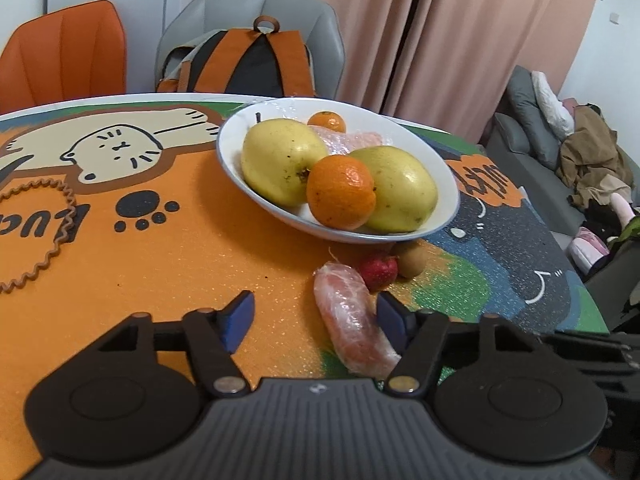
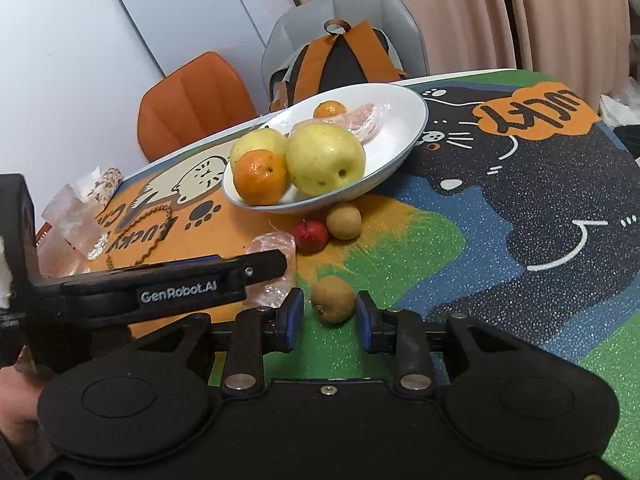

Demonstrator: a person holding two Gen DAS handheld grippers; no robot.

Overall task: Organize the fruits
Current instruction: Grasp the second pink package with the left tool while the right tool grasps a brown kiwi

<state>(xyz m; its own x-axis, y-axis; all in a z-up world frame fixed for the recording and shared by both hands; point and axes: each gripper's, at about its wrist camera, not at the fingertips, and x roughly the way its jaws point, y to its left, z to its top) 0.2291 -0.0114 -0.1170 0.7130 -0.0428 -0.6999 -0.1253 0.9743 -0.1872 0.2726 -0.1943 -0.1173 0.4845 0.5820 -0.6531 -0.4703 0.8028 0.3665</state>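
A white bowl on the table holds two yellow pears, two oranges and a plastic-wrapped pink piece. In front of it lie a wrapped pink grapefruit piece, a small red fruit and a small brown fruit. My left gripper is open, with the wrapped piece between its pads against the right one. My right gripper is open around another small brown fruit on the mat; the pads do not touch it. The left gripper's finger crosses the right wrist view.
The table wears a colourful cat-print mat. A beaded ring lies at the left. Plastic cups and a snack bag stand at the far left. An orange chair and a grey chair with a backpack stand behind.
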